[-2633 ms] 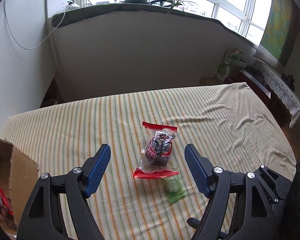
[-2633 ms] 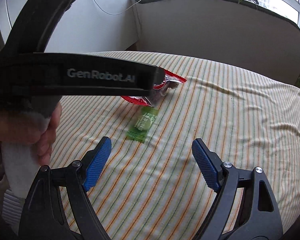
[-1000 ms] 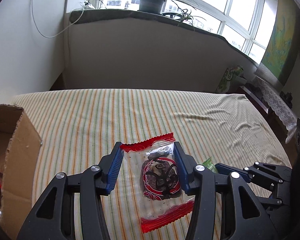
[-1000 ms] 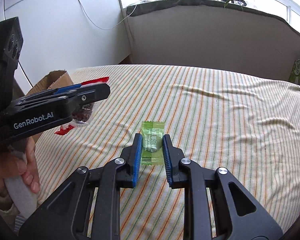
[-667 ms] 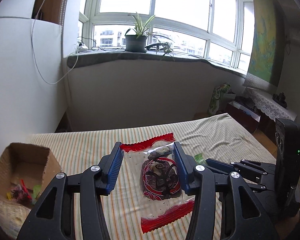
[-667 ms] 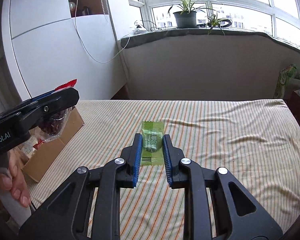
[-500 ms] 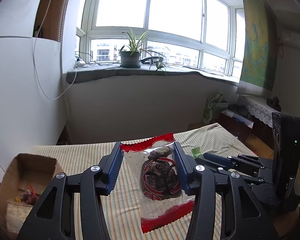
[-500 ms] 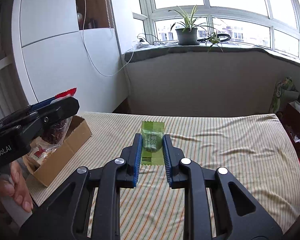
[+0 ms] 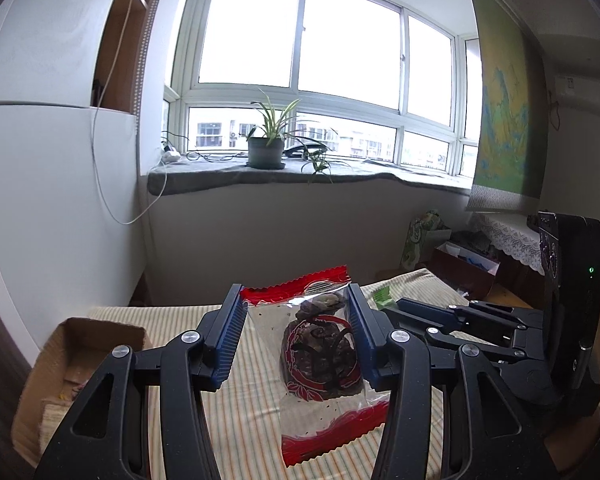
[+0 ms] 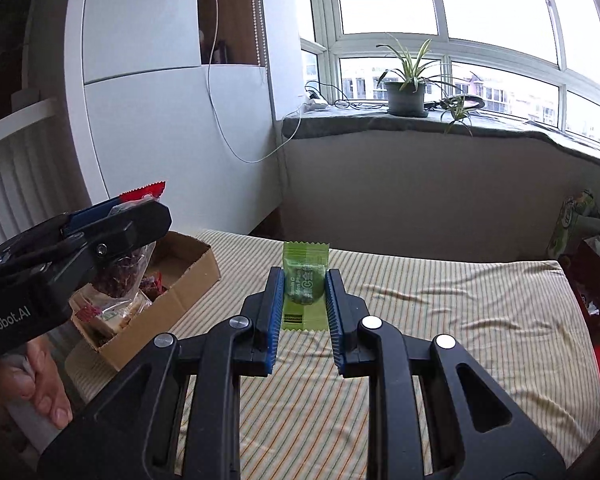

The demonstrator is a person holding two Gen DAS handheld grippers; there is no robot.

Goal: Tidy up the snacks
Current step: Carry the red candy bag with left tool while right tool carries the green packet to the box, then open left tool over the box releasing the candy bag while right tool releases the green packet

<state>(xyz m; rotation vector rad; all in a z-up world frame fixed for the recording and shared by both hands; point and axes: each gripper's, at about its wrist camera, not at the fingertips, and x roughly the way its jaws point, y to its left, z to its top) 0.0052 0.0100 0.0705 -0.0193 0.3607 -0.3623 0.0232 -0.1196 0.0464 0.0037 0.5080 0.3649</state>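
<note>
Left gripper [image 9: 294, 320] clamped on red-edged clear snack packet [image 9: 320, 364], held aloft beside the cardboard box [image 10: 172, 292]. Right gripper [image 10: 302, 304] clamped on green snack packet [image 10: 304, 284], above striped bedsheet [image 10: 460, 320], right of the box.

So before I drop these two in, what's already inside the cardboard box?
The cardboard box holds several wrapped snacks: red-edged clear packets and a pale one. The left tool and its red packet cover part of the inside, so a full count isn't possible.
</note>
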